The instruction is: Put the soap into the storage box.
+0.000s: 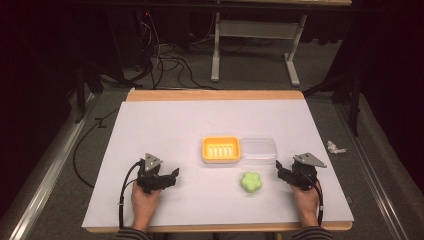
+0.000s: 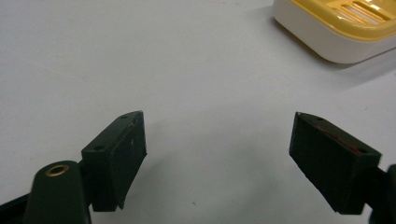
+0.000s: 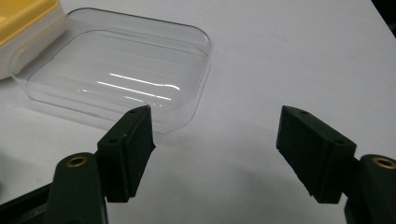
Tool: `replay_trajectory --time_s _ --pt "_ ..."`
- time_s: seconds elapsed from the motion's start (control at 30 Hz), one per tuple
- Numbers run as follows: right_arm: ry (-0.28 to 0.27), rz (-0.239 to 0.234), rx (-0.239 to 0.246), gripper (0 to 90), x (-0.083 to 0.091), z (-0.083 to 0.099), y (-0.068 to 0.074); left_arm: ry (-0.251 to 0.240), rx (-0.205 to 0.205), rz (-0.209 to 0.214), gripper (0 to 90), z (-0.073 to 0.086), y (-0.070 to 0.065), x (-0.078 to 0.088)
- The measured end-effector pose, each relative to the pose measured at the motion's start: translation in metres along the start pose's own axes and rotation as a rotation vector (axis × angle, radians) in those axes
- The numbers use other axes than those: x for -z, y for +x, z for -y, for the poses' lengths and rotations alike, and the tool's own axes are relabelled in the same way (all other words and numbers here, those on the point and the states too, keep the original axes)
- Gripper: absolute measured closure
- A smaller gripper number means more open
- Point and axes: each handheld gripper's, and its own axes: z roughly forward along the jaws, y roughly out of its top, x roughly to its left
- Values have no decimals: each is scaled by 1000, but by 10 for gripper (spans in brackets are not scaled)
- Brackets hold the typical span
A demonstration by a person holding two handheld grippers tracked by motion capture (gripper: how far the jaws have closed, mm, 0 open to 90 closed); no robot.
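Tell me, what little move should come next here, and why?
Probably the right gripper should ease toward the green soap. Its jaws stand open and empty, the soap lies loose beside it, and the yellow dish is uncovered, its clear lid alongside.

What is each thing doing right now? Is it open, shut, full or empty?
Yellow soap dish: uncovered, empty, flat on the table.
Clear lid: off the dish, lying beside it on the right, touching or nearly so.
Green soap: loose on the table, nobody holding it.
Left gripper: open, nothing between its jaws.
Right gripper: open, nothing between its jaws, close to the lid's corner.
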Motion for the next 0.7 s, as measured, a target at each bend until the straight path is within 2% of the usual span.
replay_trajectory --time_s 0.17,0.47,0.53,0.7 --pt "-1 -19 -8 267 2 -1 0 0 0 2 195 0 0 0" --pt "-6 -40 23 200 13 -4 6 -6 8 8 192 0 0 0" --pt "-19 -68 12 183 16 -5 9 -8 8 10 191 0 0 1" --pt "-24 -99 0 152 20 -6 14 -7 8 10 191 0 0 1"
